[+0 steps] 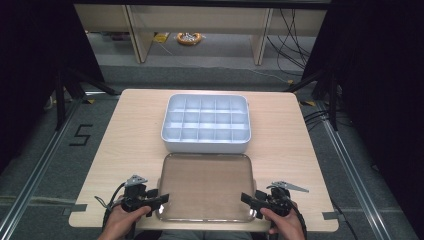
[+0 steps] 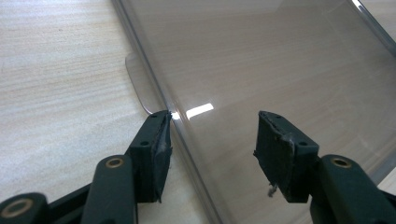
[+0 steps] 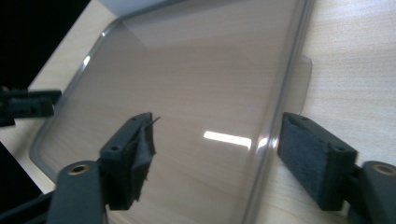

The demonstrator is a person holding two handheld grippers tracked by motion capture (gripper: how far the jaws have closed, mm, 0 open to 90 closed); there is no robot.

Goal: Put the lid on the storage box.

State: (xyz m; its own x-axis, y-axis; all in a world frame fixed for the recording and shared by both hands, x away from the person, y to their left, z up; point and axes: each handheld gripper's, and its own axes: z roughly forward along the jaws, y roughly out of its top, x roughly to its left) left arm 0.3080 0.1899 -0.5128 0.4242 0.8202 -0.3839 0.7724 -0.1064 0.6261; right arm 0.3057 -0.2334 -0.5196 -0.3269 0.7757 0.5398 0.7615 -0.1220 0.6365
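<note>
Smoky clear plastic lid [image 1: 206, 186], light, stiff and likely slippery, lies between the left claw [image 1: 161, 199] and right claw [image 1: 248, 199], both spread apart astride its side edges, the best grip.

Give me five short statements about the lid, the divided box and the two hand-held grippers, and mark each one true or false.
1. The clear lid lies flat on the table, nearer the person than the white divided box. True.
2. The lid is fitted on top of the box. False: it lies on the table in front of the box, and the box is uncovered.
3. The left hand-held gripper is open, its jaws straddling the lid's edge. True.
4. The right hand-held gripper is clamped shut on the lid. False: its jaws stand apart on either side of the lid's rim.
5. The box compartments hold screws. False: they look empty.
</note>
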